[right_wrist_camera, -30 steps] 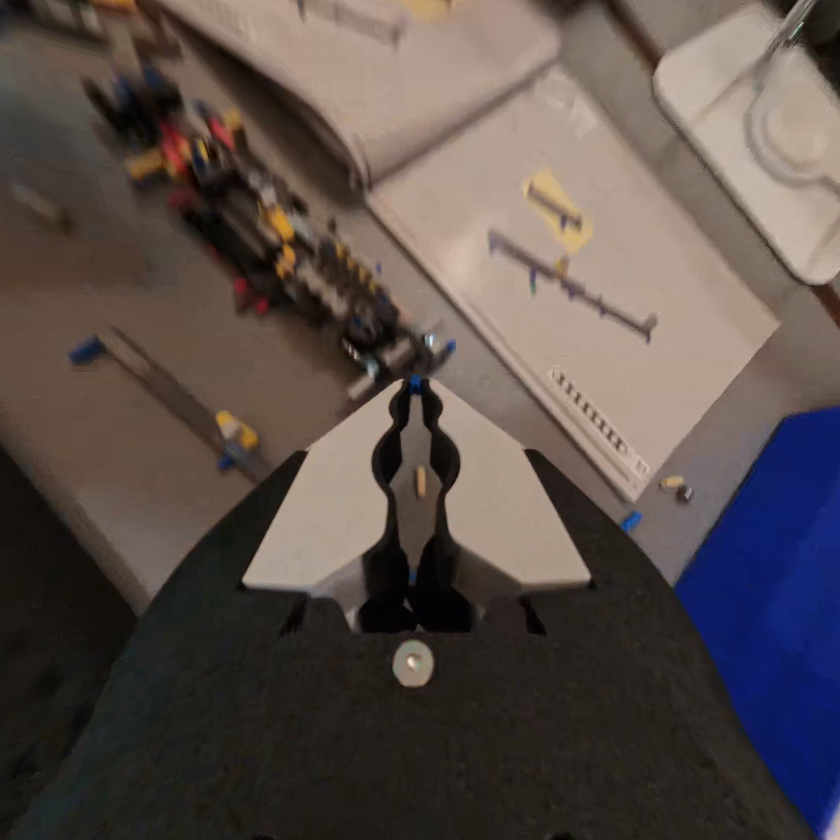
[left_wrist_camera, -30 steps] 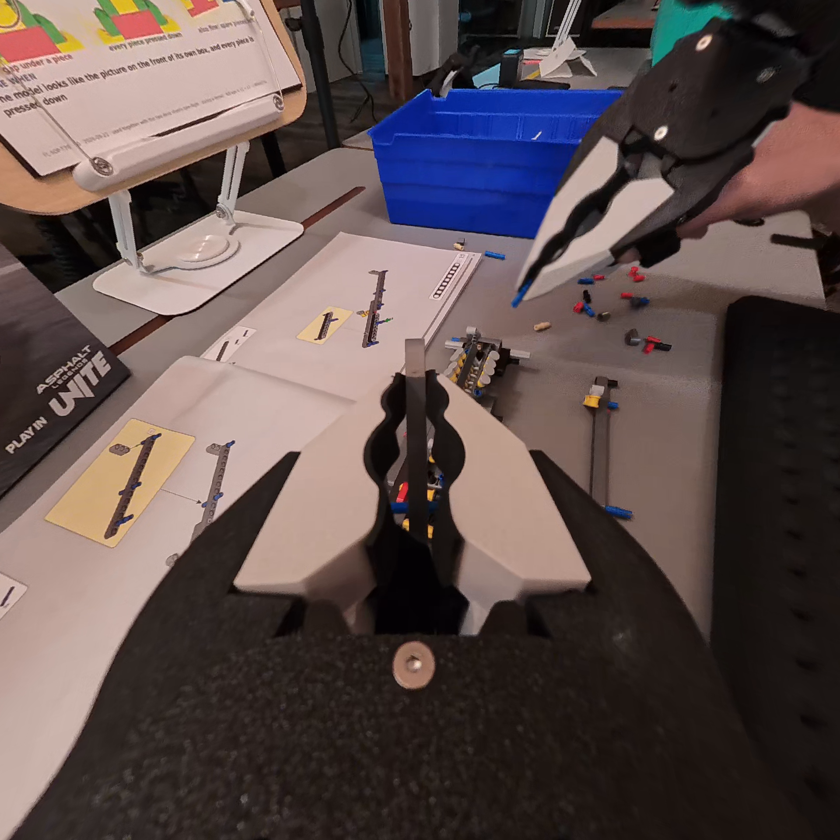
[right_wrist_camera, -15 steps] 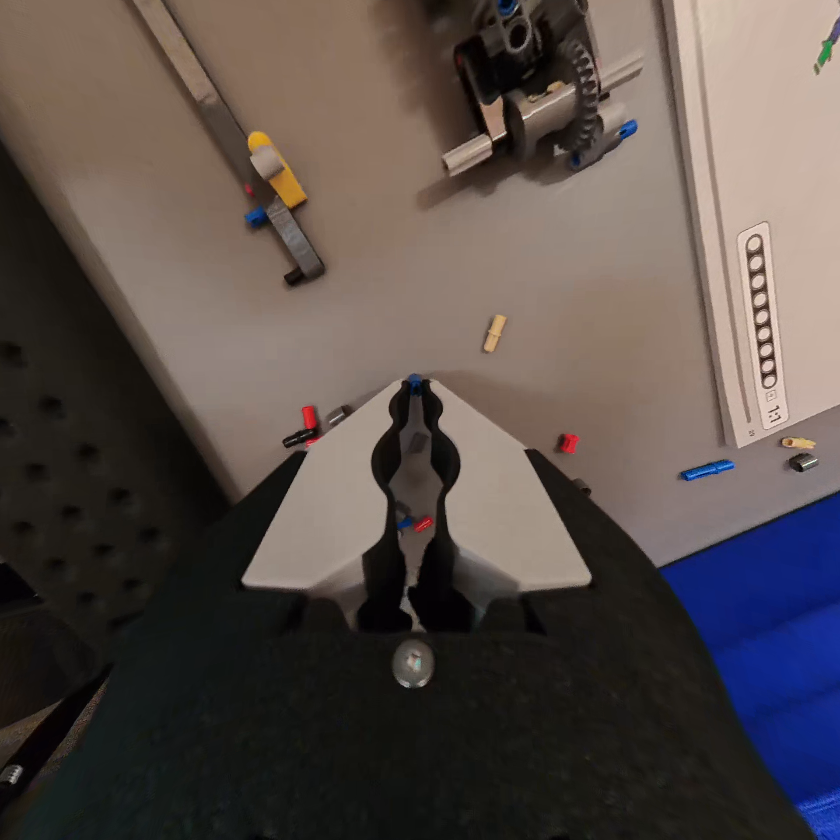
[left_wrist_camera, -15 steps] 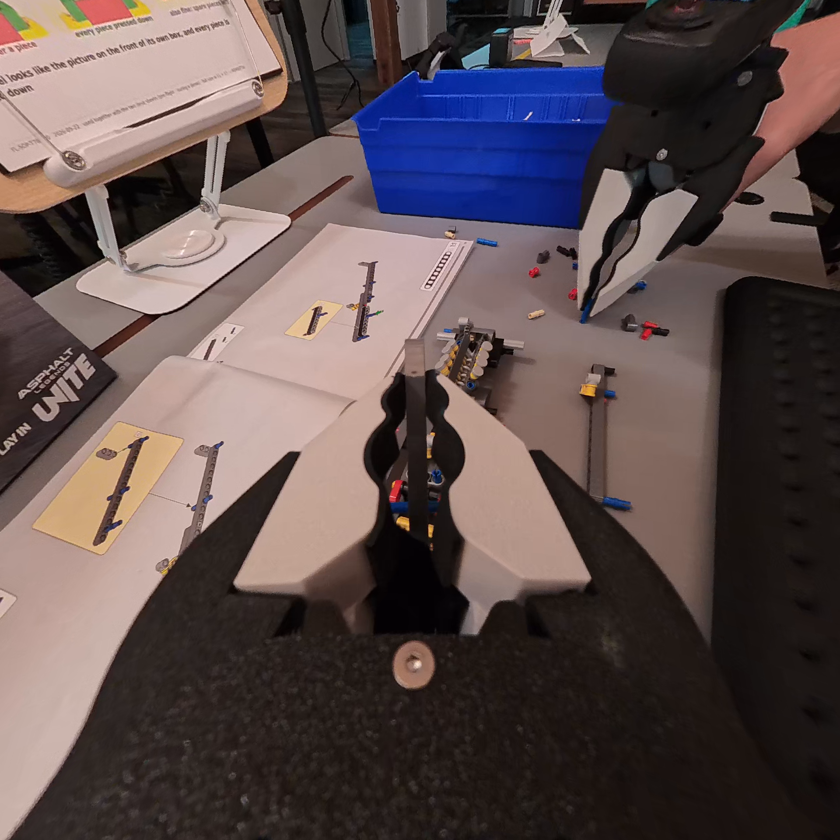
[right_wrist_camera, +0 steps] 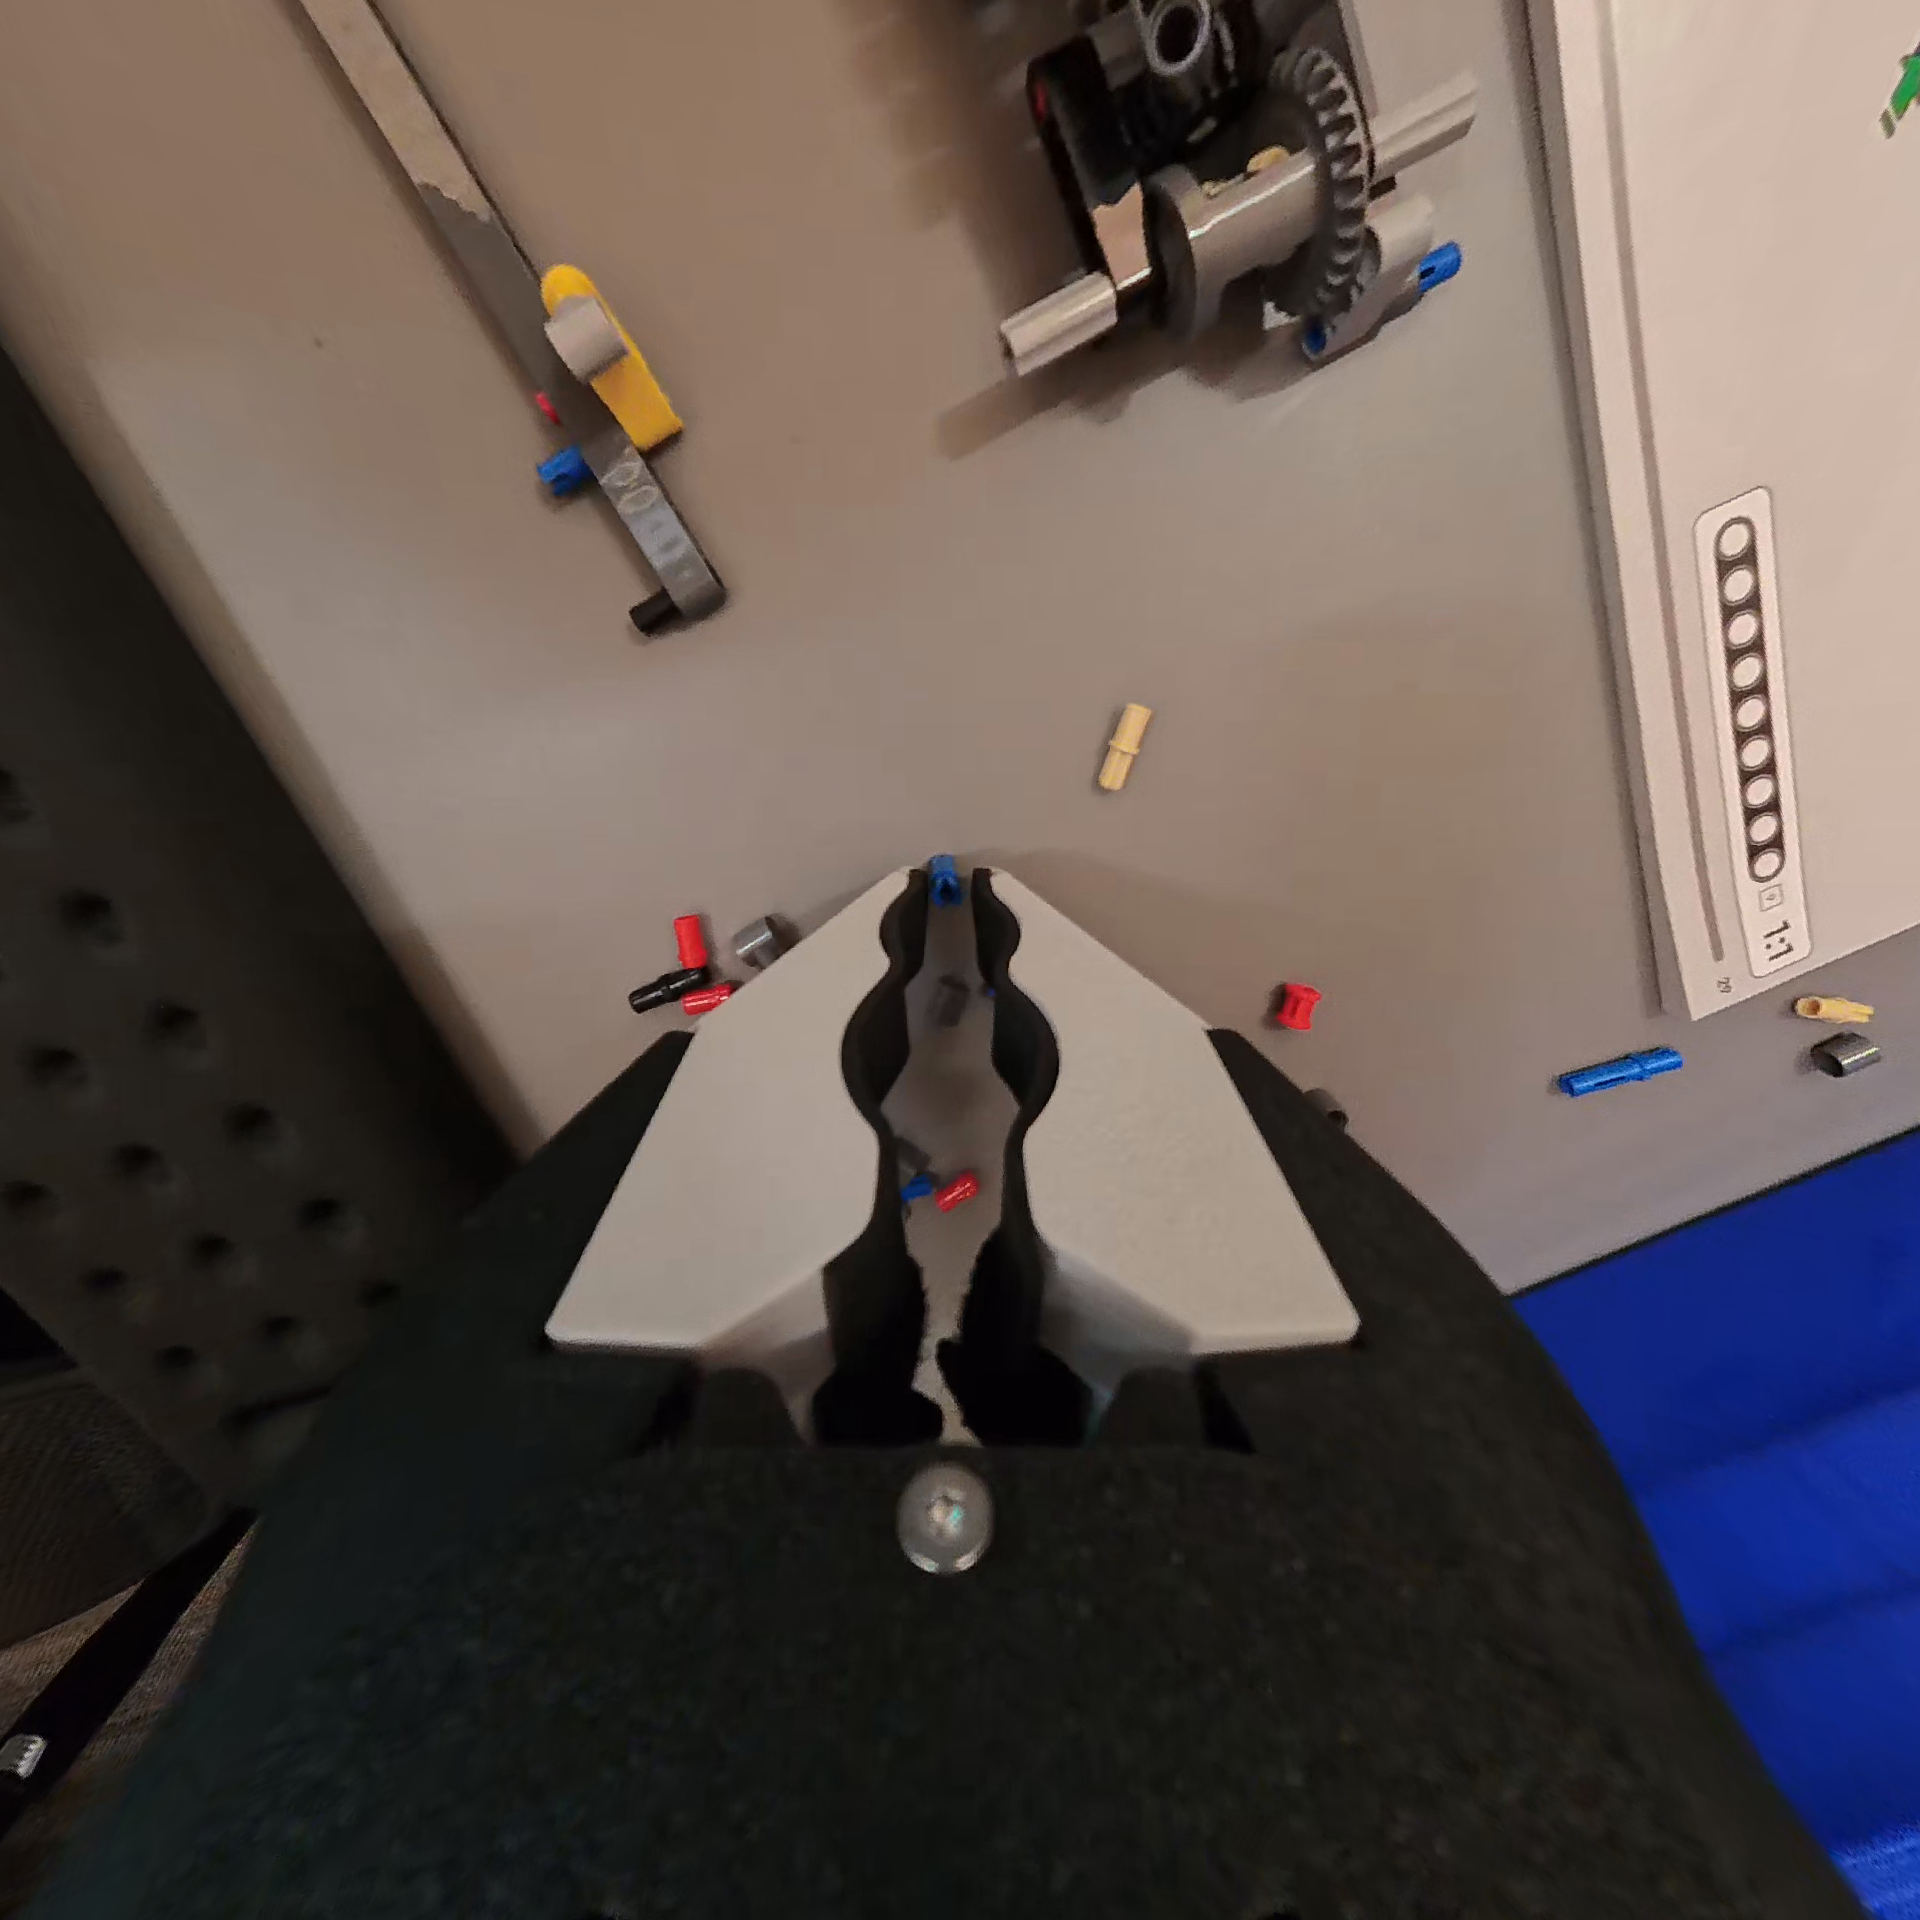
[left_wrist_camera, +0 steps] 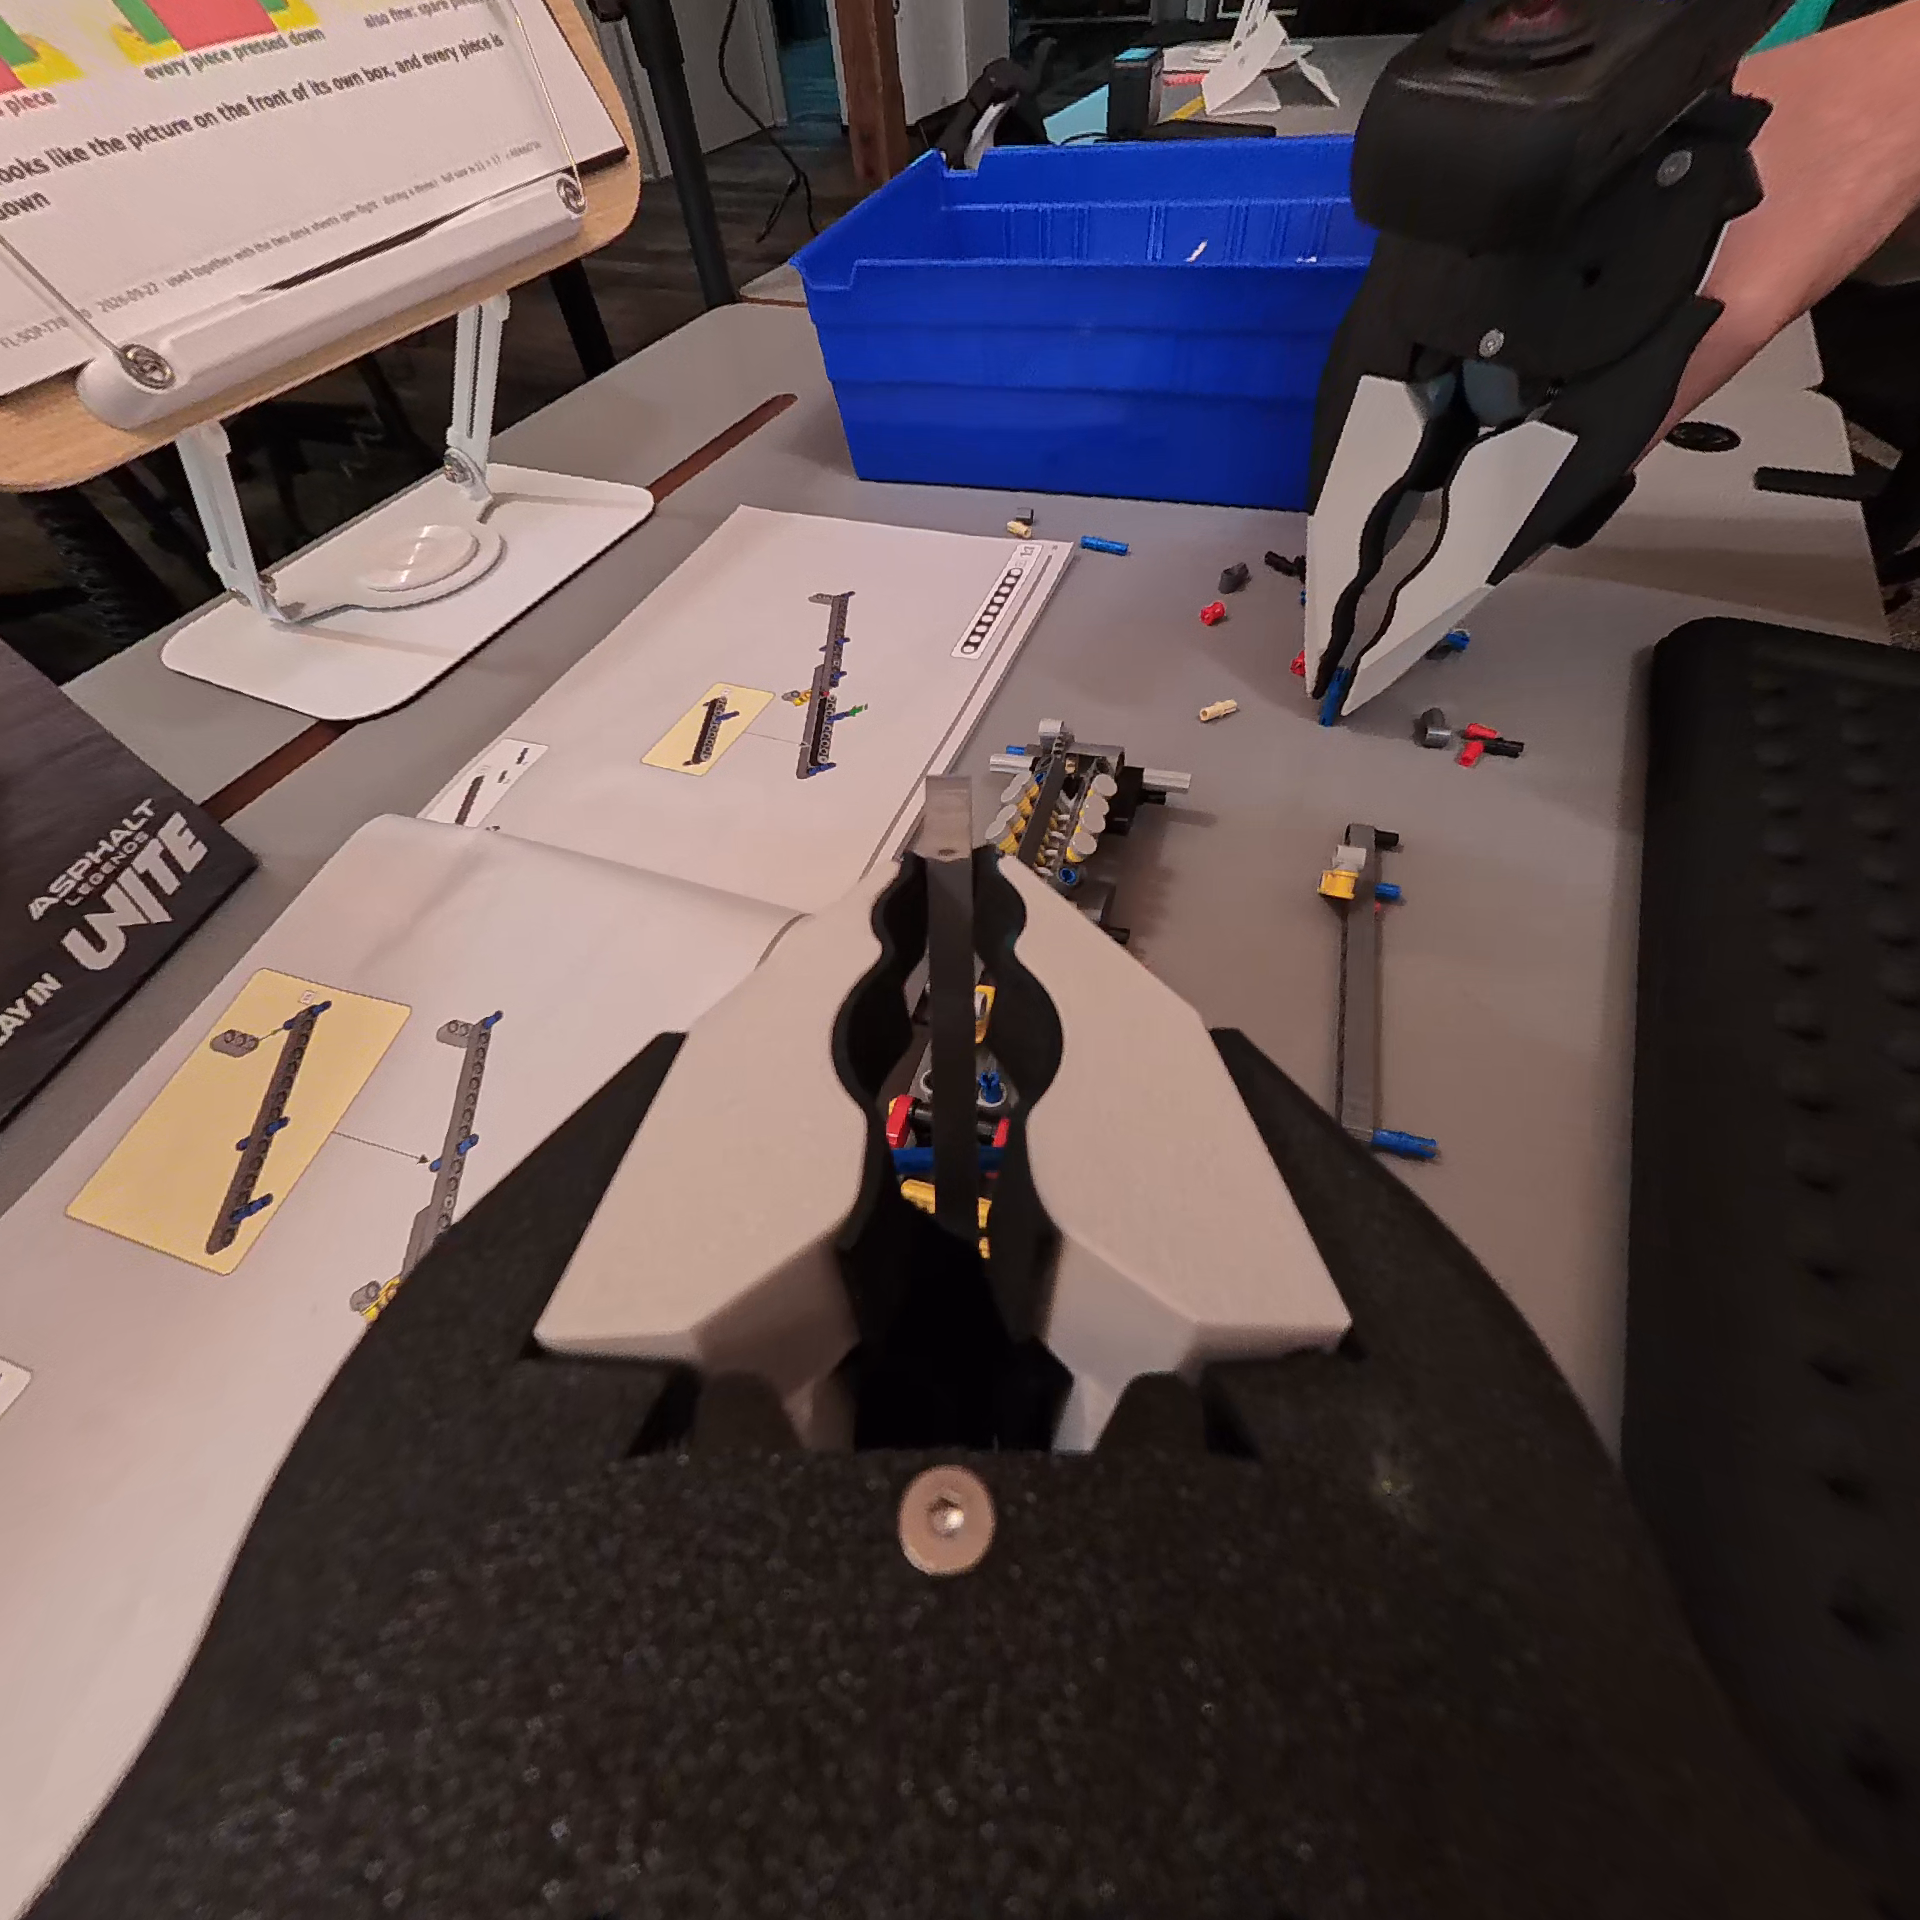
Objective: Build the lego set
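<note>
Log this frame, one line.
left gripper: shut on long dark-grey beam | right gripper: shut on small blue pin, tips at grey table

Right hand-held gripper (right_wrist_camera: 945,883) points down at grey table (right_wrist_camera: 1247,623), fingertips slightly apart around a small blue pin (right_wrist_camera: 942,879). Tan pin (right_wrist_camera: 1125,748) at 1 o'clock from tips. Red bush (right_wrist_camera: 1296,1006) at 4 o'clock. Gear assembly (right_wrist_camera: 1236,208) at 12 o'clock.
</note>
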### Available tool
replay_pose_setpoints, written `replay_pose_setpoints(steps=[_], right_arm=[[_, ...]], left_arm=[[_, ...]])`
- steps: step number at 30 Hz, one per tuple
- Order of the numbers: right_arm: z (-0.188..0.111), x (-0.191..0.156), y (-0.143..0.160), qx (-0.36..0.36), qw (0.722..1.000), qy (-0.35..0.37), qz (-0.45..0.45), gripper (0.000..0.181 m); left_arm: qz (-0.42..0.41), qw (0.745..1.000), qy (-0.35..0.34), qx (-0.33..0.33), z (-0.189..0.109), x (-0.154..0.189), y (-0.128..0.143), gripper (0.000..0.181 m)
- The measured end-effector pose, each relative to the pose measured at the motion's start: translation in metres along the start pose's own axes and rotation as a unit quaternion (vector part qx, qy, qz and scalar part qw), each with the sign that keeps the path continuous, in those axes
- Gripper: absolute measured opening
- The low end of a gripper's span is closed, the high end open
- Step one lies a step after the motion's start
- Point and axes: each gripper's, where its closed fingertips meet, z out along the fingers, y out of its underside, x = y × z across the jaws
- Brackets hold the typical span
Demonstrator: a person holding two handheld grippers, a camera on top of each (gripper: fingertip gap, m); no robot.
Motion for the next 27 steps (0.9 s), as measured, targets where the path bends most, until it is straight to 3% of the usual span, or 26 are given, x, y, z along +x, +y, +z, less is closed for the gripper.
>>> replay_pose_setpoints(steps=[12,15,18,21,23,25,27], right_arm=[[0.002,-0.004,-0.008,0.022,1.000,-0.014,-0.005,0.003],[-0.010,-0.004,-0.038,0.090,0.996,0.010,-0.026,0.003],[-0.047,-0.025,-0.122,0.278,0.960,0.008,-0.014,0.003],[-0.081,-0.031,-0.190,0.423,0.901,0.092,0.032,0.002],[-0.089,-0.029,-0.213,0.469,0.867,0.154,0.069,0.002],[-0.087,-0.019,-0.218,0.470,0.846,0.235,0.088,0.002],[-0.085,-0.018,-0.223,0.478,0.836,0.252,0.100,0.002]], left_arm=[[0.002,1.000,0.005,0.001,0.000,0.003,0.000,0.007],[-0.007,1.000,0.014,0.018,-0.001,0.006,-0.006,0.007],[-0.041,0.997,0.029,0.050,-0.004,0.008,-0.015,0.007],[-0.079,0.993,0.042,0.079,-0.006,0.007,-0.022,0.007],[-0.097,0.990,0.044,0.095,-0.008,0.006,-0.026,0.007],[-0.111,0.987,0.048,0.104,-0.010,0.004,-0.028,0.007],[-0.126,0.985,0.056,0.102,-0.011,0.003,-0.027,0.007]])
